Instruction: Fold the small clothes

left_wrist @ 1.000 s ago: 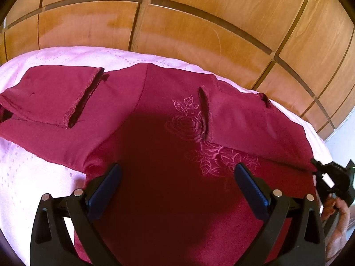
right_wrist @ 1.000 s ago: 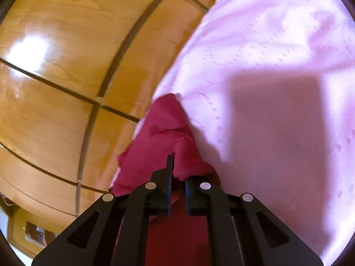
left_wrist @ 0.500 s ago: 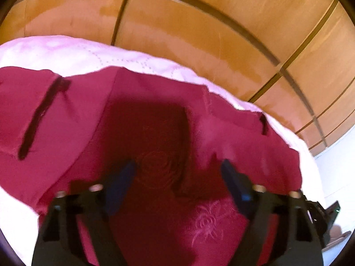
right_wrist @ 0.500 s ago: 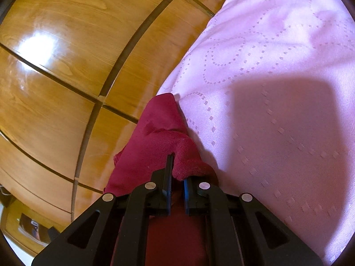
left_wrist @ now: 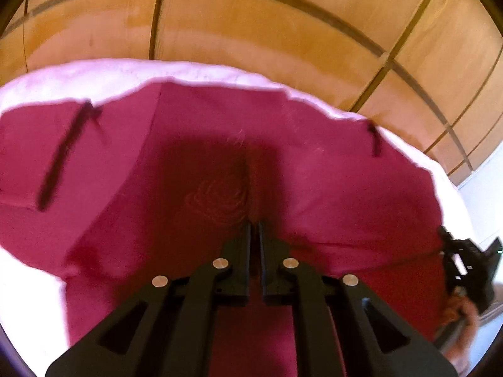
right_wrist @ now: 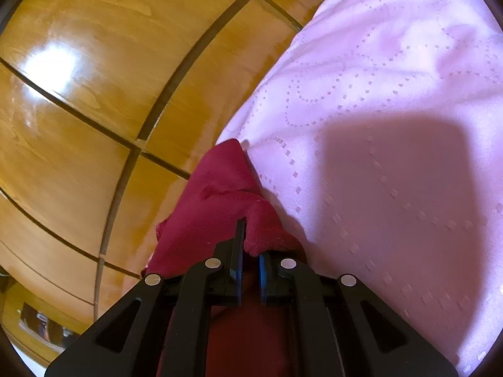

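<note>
A dark red shirt (left_wrist: 195, 163) with a stitched rose motif lies spread on a pink quilted bedspread (left_wrist: 94, 72). Both sleeves are folded in over the body. My left gripper (left_wrist: 254, 229) is shut on the shirt's fabric near the middle, by the edge of the right sleeve. My right gripper (right_wrist: 248, 229) is shut on a bunched edge of the shirt (right_wrist: 217, 207) at the bed's edge. It also shows at the far right of the left wrist view (left_wrist: 465, 270).
A wooden panelled wall (left_wrist: 283, 25) with dark seams rises behind the bed. In the right wrist view the wooden panels (right_wrist: 94, 94) fill the left side and the pink bedspread (right_wrist: 393, 125) fills the right.
My left gripper came down onto the shirt and shut on its fabric; it was wide open a second ago. My right gripper kept its hold and barely moved.
</note>
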